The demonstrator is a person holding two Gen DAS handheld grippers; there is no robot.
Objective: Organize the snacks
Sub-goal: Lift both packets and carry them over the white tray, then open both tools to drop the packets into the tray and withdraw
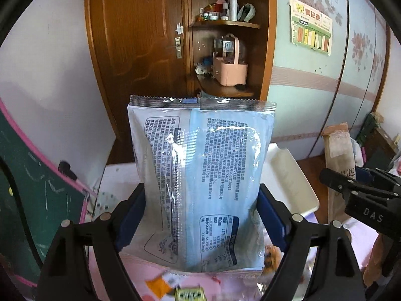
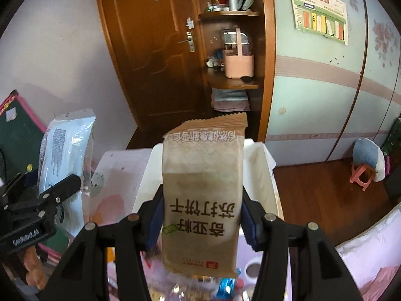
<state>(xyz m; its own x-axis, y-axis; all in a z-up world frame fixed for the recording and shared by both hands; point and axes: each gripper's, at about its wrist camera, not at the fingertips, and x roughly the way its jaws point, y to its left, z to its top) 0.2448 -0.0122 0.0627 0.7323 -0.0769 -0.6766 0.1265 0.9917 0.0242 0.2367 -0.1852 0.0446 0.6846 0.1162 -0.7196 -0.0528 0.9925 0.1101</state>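
Observation:
My left gripper is shut on a wide light-blue snack bag, held upright with its printed back facing the camera. The same blue bag shows at the left of the right wrist view, with the left gripper's black body below it. My right gripper is shut on a tall brown paper cracker pack with black characters, also lifted upright. That brown pack and the right gripper appear at the right edge of the left wrist view. A white bin sits just behind the brown pack.
Small wrapped snacks lie blurred on the pink surface below. A wooden door and corner shelves with a pink caddy stand behind. A green chalkboard leans at left. A pink stool is on the wooden floor at right.

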